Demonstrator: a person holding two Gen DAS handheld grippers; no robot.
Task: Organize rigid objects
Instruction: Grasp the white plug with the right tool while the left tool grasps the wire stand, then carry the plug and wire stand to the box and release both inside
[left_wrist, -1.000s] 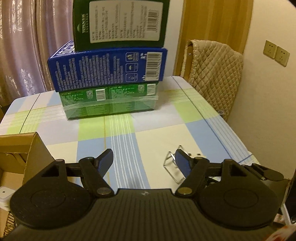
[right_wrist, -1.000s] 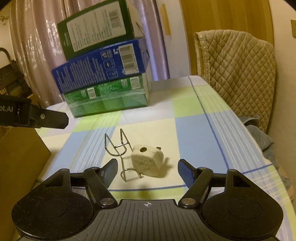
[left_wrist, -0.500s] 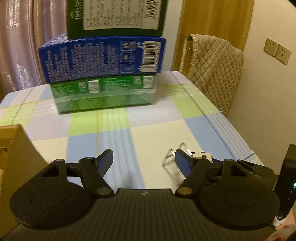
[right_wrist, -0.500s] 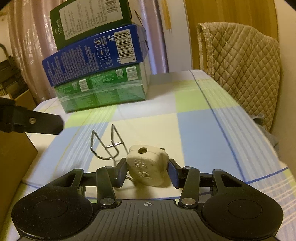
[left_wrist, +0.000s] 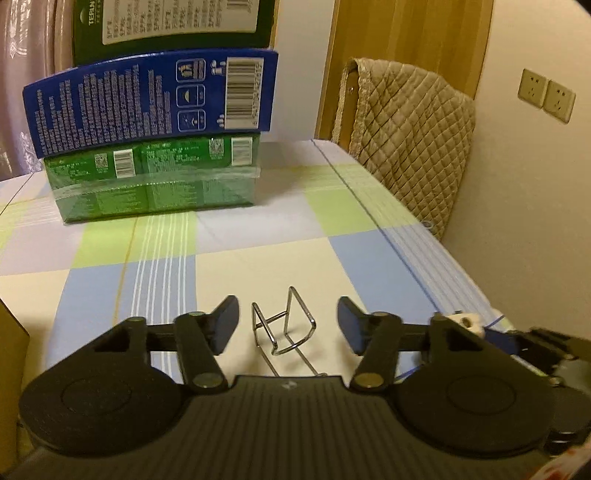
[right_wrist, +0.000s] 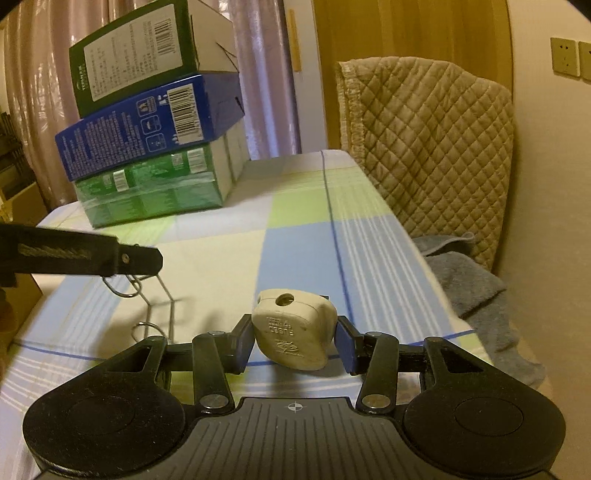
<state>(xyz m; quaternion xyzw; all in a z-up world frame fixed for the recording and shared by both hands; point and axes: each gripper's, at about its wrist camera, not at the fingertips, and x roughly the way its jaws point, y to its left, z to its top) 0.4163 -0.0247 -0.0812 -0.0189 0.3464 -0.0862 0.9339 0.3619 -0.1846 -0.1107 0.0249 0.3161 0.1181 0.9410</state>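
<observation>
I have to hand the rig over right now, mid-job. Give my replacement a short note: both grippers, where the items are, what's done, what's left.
Right gripper: shut on the beige plug, gripped by its sides just above the checked tablecloth.
Left gripper: open, holding nothing, fingers either side of the wire rack, which lies on the cloth.
Stack of three boxes stands at the far side of the table.
Done: plug grasped.
Left: put the plug away, then close on the rack and move it. A cardboard box at the table's left edge may be the destination; I cannot confirm that.
</observation>
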